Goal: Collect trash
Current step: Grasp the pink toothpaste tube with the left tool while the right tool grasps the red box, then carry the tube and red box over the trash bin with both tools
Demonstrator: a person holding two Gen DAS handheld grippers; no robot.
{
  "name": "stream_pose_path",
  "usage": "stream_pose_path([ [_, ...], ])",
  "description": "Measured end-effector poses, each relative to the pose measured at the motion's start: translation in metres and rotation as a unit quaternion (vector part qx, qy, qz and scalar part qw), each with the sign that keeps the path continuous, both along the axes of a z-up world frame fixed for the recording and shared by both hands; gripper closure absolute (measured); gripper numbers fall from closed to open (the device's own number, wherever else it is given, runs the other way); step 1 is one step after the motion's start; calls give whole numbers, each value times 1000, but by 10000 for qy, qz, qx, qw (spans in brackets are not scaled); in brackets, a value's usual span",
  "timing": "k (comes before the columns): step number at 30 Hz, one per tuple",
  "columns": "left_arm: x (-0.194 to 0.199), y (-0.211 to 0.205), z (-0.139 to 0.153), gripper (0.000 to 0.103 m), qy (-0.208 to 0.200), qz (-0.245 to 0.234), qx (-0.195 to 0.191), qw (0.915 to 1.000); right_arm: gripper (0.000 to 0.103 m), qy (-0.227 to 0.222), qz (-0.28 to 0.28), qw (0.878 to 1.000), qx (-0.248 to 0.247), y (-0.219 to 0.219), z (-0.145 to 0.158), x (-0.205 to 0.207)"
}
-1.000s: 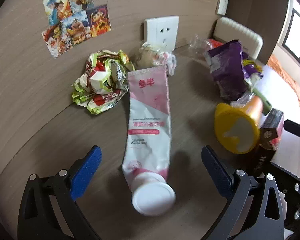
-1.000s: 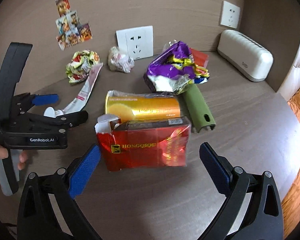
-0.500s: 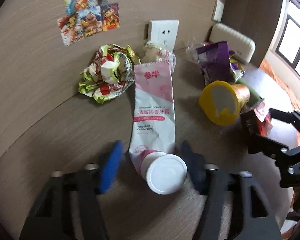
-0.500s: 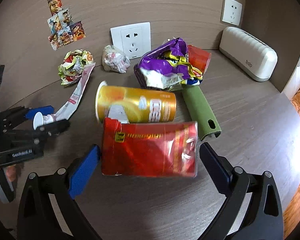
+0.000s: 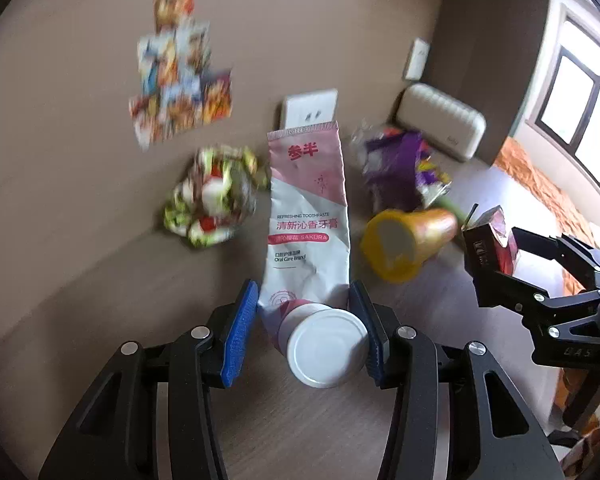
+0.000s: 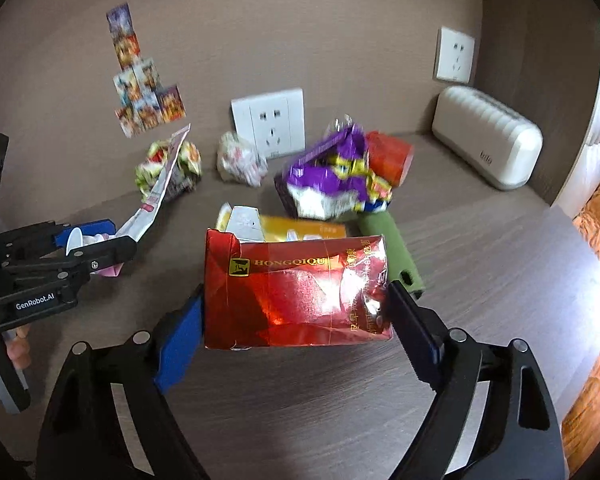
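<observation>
My left gripper (image 5: 306,320) is shut on a pink and white toothpaste tube (image 5: 308,216) near its white cap (image 5: 326,346) and holds it tilted up off the brown table (image 5: 100,280). It shows from the side in the right wrist view (image 6: 96,246), tube (image 6: 160,184) raised. My right gripper (image 6: 296,312) is shut on a red cigarette carton (image 6: 296,288), lifted above the table; it also shows in the left wrist view (image 5: 494,240).
On the table lie a yellow can (image 5: 404,240), a purple snack bag (image 6: 328,176), a green-red crumpled wrapper (image 5: 212,200), a small crumpled wrapper (image 6: 240,158), a green handle (image 6: 392,248) and an orange-red pack (image 6: 388,156). A cream device (image 6: 488,140) stands at the back right. Wall sockets (image 6: 268,120) behind.
Both grippers have closed: the left on the toothpaste tube, the right on the red carton. Both objects have lifted off the table.
</observation>
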State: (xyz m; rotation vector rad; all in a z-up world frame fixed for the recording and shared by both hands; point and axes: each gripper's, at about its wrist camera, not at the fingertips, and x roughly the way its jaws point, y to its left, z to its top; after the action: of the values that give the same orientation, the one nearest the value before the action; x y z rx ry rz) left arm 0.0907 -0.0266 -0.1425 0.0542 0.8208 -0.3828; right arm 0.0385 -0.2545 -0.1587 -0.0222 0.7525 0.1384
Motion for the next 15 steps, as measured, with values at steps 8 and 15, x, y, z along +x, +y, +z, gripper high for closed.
stream_pose_path([
  [8,-25,-38,56,56,-538,-582,172,9967,16,-568,-215,9980,172,-23,51,-34],
  [15,-41,-101,73,56,-675,-1133,275,9909,16,-954,-859,9911,348,-74,84,-80],
])
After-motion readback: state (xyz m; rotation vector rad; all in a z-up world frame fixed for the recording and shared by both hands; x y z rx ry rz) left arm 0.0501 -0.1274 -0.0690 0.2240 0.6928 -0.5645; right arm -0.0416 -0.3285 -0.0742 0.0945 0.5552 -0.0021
